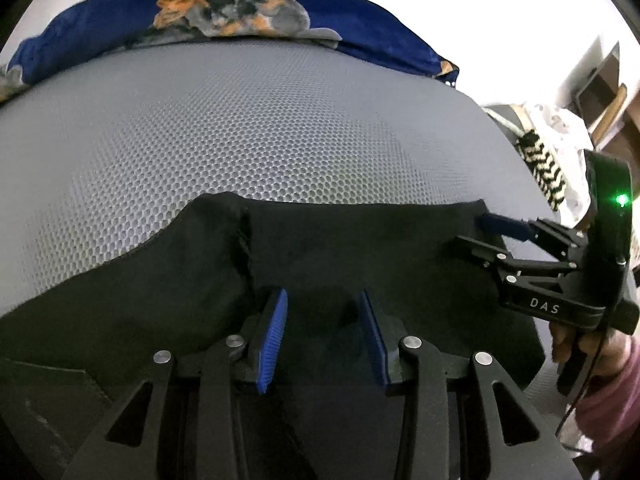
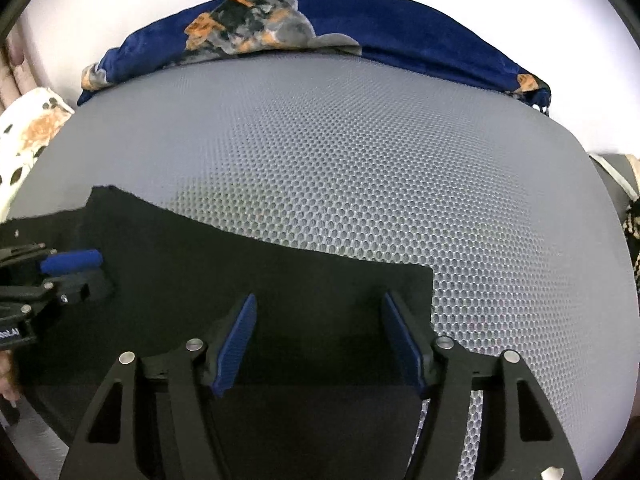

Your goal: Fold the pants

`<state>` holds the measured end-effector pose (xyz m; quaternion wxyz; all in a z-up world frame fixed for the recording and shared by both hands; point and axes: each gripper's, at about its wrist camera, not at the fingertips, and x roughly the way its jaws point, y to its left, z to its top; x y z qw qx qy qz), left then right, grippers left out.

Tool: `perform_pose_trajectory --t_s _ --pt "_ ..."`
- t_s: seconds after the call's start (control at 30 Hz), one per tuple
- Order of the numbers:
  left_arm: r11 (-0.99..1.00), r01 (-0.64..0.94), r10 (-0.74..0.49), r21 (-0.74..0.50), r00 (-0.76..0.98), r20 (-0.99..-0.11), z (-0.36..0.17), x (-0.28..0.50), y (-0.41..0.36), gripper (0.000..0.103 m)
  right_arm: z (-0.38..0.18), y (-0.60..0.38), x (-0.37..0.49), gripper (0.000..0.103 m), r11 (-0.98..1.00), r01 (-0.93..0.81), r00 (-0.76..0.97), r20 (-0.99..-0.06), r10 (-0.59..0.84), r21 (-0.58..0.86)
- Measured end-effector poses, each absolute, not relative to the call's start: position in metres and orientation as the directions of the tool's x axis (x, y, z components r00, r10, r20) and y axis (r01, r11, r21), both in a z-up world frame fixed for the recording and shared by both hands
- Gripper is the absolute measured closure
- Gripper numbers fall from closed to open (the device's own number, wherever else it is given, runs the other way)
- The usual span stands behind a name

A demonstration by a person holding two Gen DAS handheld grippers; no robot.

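Black pants (image 1: 328, 248) lie flat on a grey honeycomb mat (image 1: 240, 128), near its front edge. They also show in the right wrist view (image 2: 248, 280). My left gripper (image 1: 322, 320) is open, hovering low over the middle of the pants, with a crease (image 1: 244, 248) to its left. My right gripper (image 2: 318, 328) is open over the pants' right corner (image 2: 420, 276). It also shows in the left wrist view (image 1: 480, 232) at the pants' right edge. The left gripper shows at the left of the right wrist view (image 2: 86, 270).
A blue blanket with an orange and grey print (image 1: 224, 12) lies along the mat's far edge, also in the right wrist view (image 2: 280, 24). Patterned cloths (image 1: 548, 164) and furniture stand off the mat's right side. A spotted white cloth (image 2: 24, 140) lies at the left.
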<state>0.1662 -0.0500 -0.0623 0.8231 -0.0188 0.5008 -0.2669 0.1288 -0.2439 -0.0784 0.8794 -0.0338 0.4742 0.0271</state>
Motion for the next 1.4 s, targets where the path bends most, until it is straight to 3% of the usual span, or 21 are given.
perform_pose_trajectory --t_s 0.57,0.77,1.2,1.4 --pt "0.962 0.237 -0.235 -0.133 0.483 -0.843 -0.038 0.117 -0.01 0.056 -0.088 -0.214 0.063 0.039 0.992 -0.125 0.499 -0.862 0.086 0.026" --pt "0.977 0.168 -0.198 -0.13 0.509 -0.838 -0.032 0.1 0.019 0.053 -0.089 -0.182 0.051 0.039 0.979 -0.192 0.475 -0.868 0.148 0.062" --pt "0.951 -0.037 -0.228 -0.307 0.587 -0.777 -0.013 0.042 0.129 0.048 -0.088 -0.116 0.052 0.039 0.939 -0.324 0.427 -0.868 0.254 0.115" --pt "0.873 -0.104 -0.323 -0.476 0.608 -0.726 -0.016 0.008 0.182 0.048 -0.088 -0.091 0.058 0.037 0.919 -0.377 0.407 -0.87 0.277 0.116"
